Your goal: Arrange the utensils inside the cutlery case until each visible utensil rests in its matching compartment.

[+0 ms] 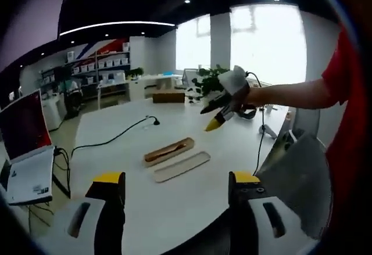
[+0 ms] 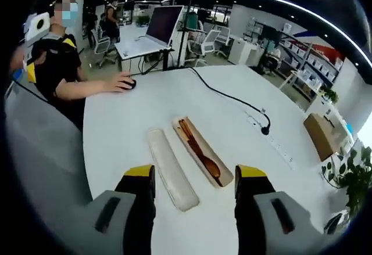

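Note:
An open tan cutlery case lies on the white table, with a dark wooden spoon lying lengthwise in it. Its pale lid lies flat beside it, parallel and touching or nearly so. My right gripper hovers over both, open and holding nothing. In the left gripper view the case and lid lie mid-table, ahead of my open, empty left gripper. The right gripper hangs above and beyond them, held by a hand.
A seated person has a hand on a mouse at the table's far end, near a laptop. A black cable with a small microphone, a cardboard box and a plant line one side. A grey chair back stands close by.

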